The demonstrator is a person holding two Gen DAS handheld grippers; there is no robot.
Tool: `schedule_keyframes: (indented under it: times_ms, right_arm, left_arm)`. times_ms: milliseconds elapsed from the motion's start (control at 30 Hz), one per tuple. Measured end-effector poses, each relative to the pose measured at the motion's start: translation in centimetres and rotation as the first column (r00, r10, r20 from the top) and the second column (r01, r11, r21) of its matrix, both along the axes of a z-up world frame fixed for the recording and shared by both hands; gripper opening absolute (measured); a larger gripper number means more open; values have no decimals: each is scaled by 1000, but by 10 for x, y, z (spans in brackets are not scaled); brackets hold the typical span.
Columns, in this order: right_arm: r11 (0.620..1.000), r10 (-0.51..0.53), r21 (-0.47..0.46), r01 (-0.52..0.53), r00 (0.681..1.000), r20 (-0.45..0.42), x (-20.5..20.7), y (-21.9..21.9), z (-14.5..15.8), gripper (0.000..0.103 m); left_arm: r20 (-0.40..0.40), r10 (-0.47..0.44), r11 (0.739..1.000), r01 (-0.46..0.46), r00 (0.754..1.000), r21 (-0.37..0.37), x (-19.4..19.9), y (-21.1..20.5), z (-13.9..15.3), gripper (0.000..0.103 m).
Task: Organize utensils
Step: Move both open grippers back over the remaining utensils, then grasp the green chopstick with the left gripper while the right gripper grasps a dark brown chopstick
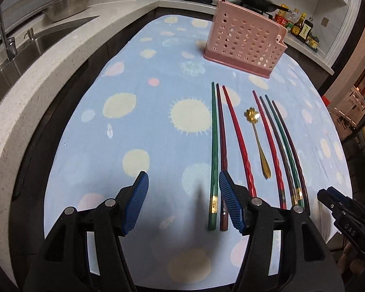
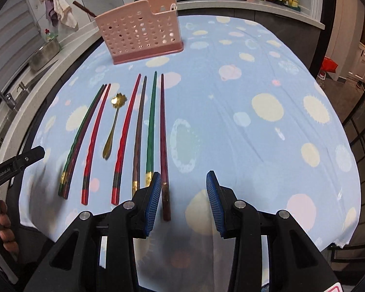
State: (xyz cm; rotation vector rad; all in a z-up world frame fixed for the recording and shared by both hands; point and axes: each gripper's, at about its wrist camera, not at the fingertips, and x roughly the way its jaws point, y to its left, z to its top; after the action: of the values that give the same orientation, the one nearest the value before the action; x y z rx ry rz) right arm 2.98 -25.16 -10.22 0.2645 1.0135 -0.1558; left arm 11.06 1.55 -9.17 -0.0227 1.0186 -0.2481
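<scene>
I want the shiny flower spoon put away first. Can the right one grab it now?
Probably yes. The gold flower spoon lies alone between red chopsticks, nothing on top; the right hand-held gripper is open.

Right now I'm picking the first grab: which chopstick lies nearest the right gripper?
The dark maroon chopstick at the right end of the row; only its butt end reaches beside the right gripper. The others lie further left.

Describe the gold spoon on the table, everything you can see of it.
The gold spoon is small, shiny and metallic-looking, with a flower-shaped bowl and a thin stem widening into a flat handle. It lies flat on the blue spotted cloth, bowl toward the pink holder, between two red chopsticks, touching neither. No gripper touches it.
</scene>
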Motion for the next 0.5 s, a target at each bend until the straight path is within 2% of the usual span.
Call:
schedule_keyframes:
  times_ms: [200,500]
  right_arm:
    - [1000,25,2,-25,999,-24,-3,9,-11,38]
    - [999,32,-2,-32,999,-42,-2,12,-18,33]
  left_arm:
    - [-33,-14,1000,15,999,18,-13,2,-19,57]
    - [-45,-42,998,44,998,34,-19,-6,-27,57]
